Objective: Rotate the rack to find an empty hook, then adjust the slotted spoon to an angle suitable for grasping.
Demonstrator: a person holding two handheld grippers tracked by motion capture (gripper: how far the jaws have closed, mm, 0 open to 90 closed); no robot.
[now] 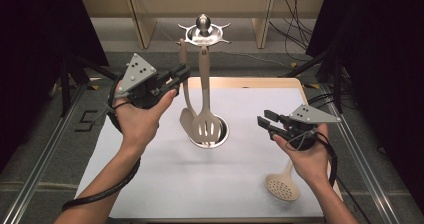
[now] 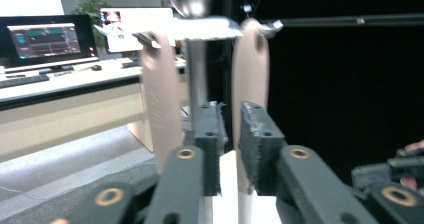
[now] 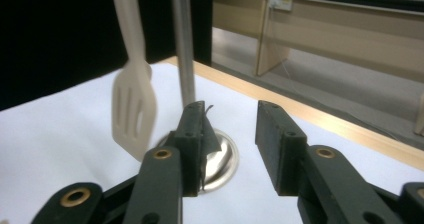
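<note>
While raised at the left of the high view, left gripper (image 1: 183,75): held level at the handles hanging from the utensil stand (image 1: 203,34); jaws narrowed to a slim gap, nothing pinched, pads bare in the left gripper view (image 2: 230,134). Right gripper (image 1: 266,121): held lower at the right, pointed toward the stand's base; jaws spread, nothing between them, likewise in the right gripper view (image 3: 229,144).

Utensil stand: chrome post with round ball top and hooked ring, round metal base (image 1: 220,134) set on the white surface (image 1: 165,179) near its middle.

Slotted spatula (image 1: 205,124): beige, hung by its handle from the stand, blade just above the base. In the left gripper view its handle (image 2: 248,84) just beyond the jaw tips, apart from them.

Second hanging utensil (image 1: 187,119): beige, hung just left of the spatula, partly behind it.

Skimmer (image 1: 283,186): beige, round perforated head, flat on the surface near the front right corner, beneath the right hand, untouched.
</note>
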